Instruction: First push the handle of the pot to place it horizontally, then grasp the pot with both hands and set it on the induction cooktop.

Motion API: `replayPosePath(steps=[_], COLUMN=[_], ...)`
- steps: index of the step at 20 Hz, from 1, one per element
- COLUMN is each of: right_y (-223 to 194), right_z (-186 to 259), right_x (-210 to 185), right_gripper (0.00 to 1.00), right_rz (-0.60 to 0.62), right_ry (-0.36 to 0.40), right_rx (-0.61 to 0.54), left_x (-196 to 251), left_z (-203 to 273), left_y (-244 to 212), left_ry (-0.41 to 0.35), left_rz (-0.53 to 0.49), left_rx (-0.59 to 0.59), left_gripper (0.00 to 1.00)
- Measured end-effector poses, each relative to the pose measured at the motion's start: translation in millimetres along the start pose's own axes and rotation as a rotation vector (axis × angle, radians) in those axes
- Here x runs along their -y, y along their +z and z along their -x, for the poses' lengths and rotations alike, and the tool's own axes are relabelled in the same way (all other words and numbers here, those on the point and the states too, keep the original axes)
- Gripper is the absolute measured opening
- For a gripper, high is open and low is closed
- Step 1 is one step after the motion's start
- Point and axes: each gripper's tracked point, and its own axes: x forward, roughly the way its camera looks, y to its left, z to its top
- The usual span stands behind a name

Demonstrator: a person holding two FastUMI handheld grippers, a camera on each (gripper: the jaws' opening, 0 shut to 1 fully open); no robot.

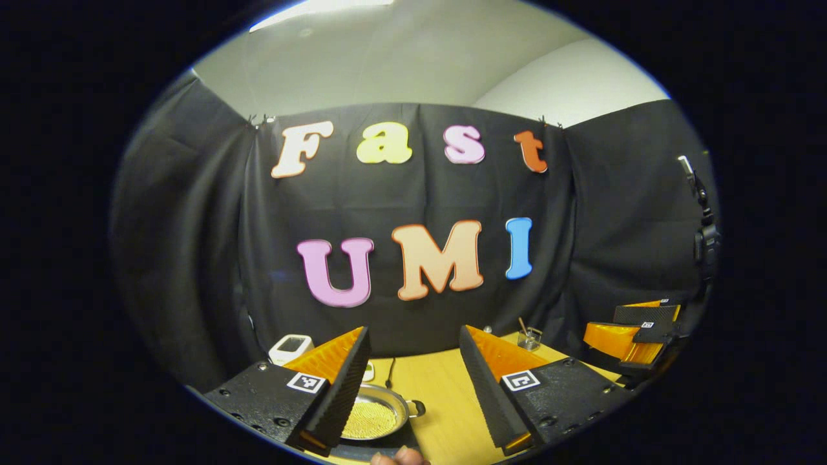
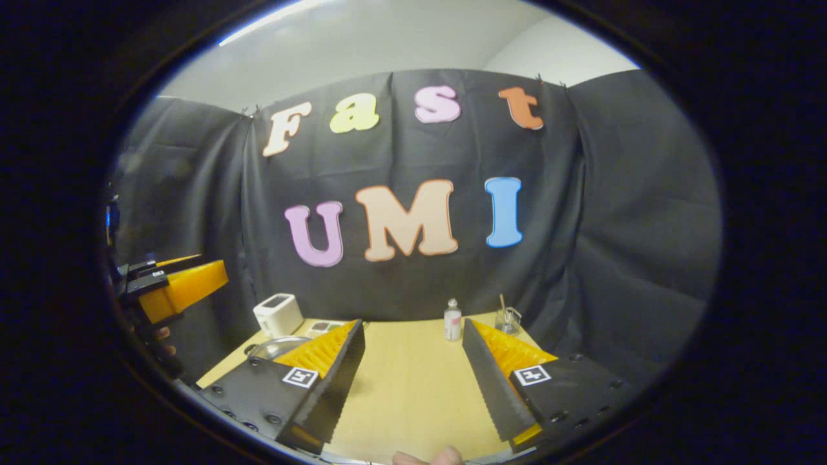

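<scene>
My left gripper (image 1: 413,387) has its ridged, wedge-shaped fingers spread wide with nothing between them, and my right gripper (image 2: 413,381) is spread the same. The round shiny metal pot (image 1: 378,418) with a small side handle sits on the pale wooden table (image 1: 446,400) just behind my left gripper's left finger. No readable writing on it.

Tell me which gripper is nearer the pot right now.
Left. The left gripper hangs open just above and before the pot. The right gripper is off to the pot's right, open over bare table.

The left hand-held gripper's finger (image 1: 336,381) hides much of the pot (image 1: 378,416).
</scene>
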Motion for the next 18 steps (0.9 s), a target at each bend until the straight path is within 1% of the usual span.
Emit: replayPosePath(steps=[1,2,3,5,7,8,10,11,13,15,16,17,18], right_y=[5,8,10,14,11,7,-4,-10,-20,-34,-38,-45,-50], right_z=[5,11,14,24,35,41,49,51,59,56,53,47,45], right_x=[-6,-11,-14,-20,-17,-13,1,8,13,25,28,32,36], right_gripper=[0.90,0.90,0.91,0.91,0.91,0.91,0.91,0.91,0.91,0.91,0.94,0.92,0.92], right_rz=[0.018,0.044,0.066,0.074,0.073,0.081,0.104,0.109,0.100,0.098,0.094,0.086,0.072], right_ry=[0.009,0.013,0.015,0.007,-0.014,-0.029,-0.065,-0.079,-0.088,-0.094,-0.092,-0.087,-0.081], right_rx=[0.025,0.039,0.052,0.075,0.074,0.065,0.047,0.026,-0.001,-0.026,-0.032,-0.046,-0.062], left_x=[-1,-4,-8,-22,-38,-42,-45,-51,-72,-82,-85,-87,-86], left_z=[6,13,25,36,44,48,58,62,68,74,74,74,71], left_y=[7,10,15,11,-2,-12,-37,-52,-76,-97,-104,-110,-115], left_ry=[0.000,0.003,0.008,0.018,0.021,0.017,0.000,0.007,0.045,0.082,0.096,0.112,0.117], left_rz=[0.014,0.027,0.035,0.028,0.015,0.025,0.074,0.095,0.112,0.135,0.130,0.113,0.091], left_rx=[0.019,0.025,0.035,0.030,0.011,-0.002,-0.034,-0.063,-0.102,-0.143,-0.160,-0.173,-0.187], left_gripper=[0.87,0.85,0.87,0.86,0.84,0.85,0.86,0.85,0.86,0.87,0.86,0.86,0.86])
